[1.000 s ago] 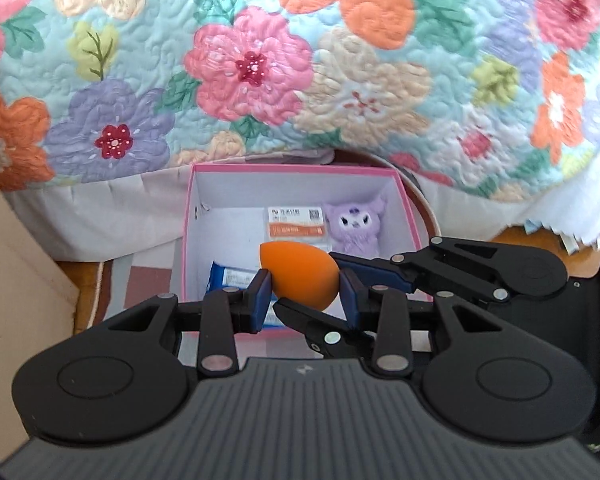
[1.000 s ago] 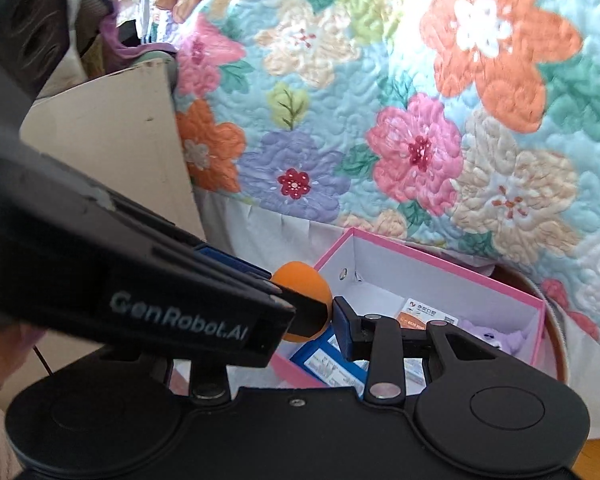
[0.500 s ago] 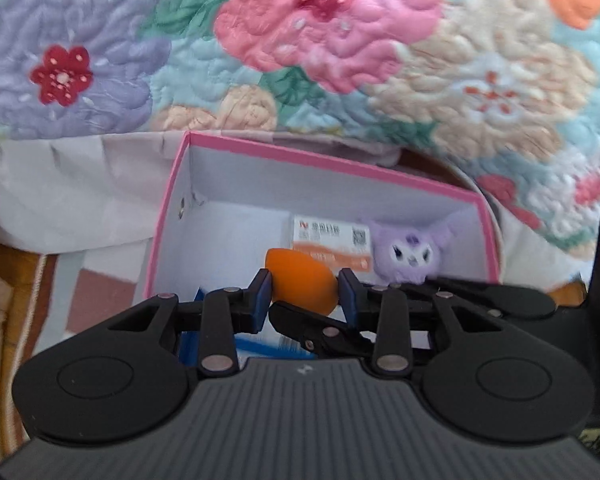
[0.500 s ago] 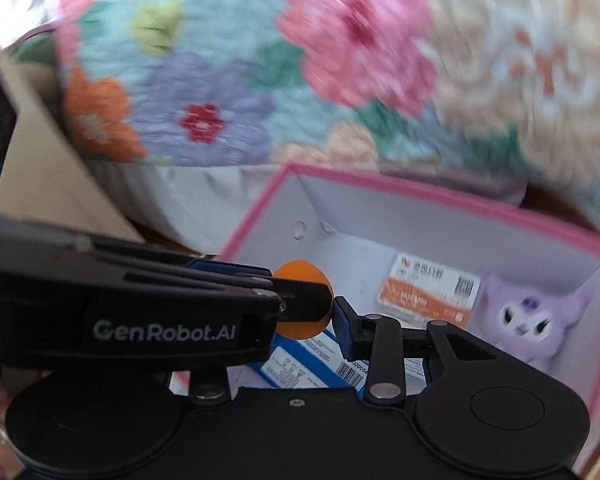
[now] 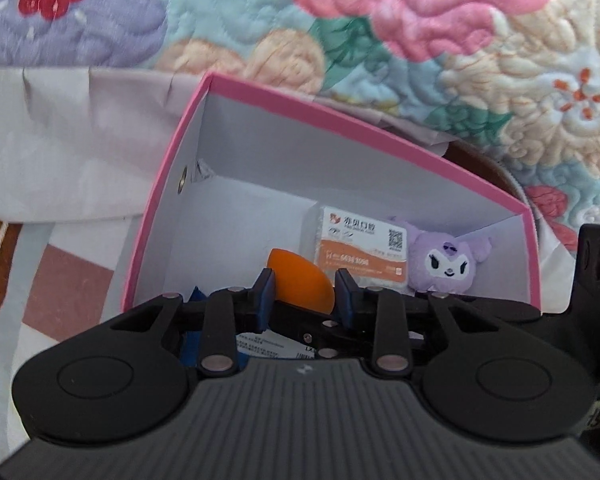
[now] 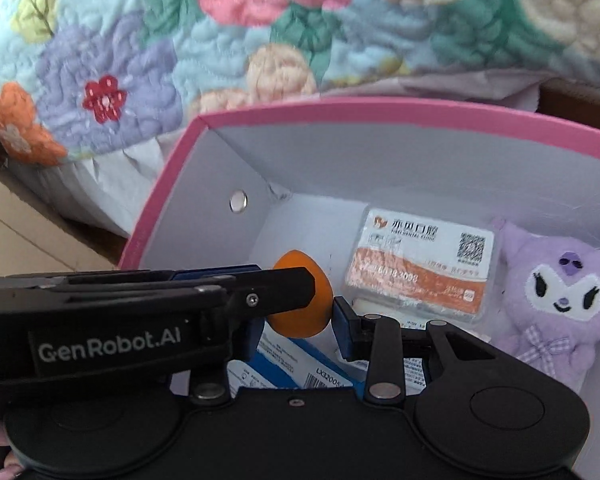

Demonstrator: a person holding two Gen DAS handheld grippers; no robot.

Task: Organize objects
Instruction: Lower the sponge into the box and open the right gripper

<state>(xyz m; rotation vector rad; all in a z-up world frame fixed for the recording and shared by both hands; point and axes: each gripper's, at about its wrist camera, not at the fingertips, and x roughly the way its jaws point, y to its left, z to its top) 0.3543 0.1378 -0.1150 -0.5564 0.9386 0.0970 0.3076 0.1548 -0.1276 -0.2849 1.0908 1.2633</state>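
Both my grippers, left (image 5: pixel 304 286) and right (image 6: pixel 296 314), pinch the orange sponge (image 5: pixel 300 282) between blue pads, the left's jaws having just closed further. Its narrow tip points away up-left, inside the pink box (image 5: pixel 332 114). Bare white floor lies ahead-left; a card packet (image 5: pixel 362 248) and purple plush (image 5: pixel 446 260) sit ahead-right.

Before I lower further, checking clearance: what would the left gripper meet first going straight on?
Likely the box floor, just short of the card. The left gripper is shut on the sponge, which would land first; depth is unclear.
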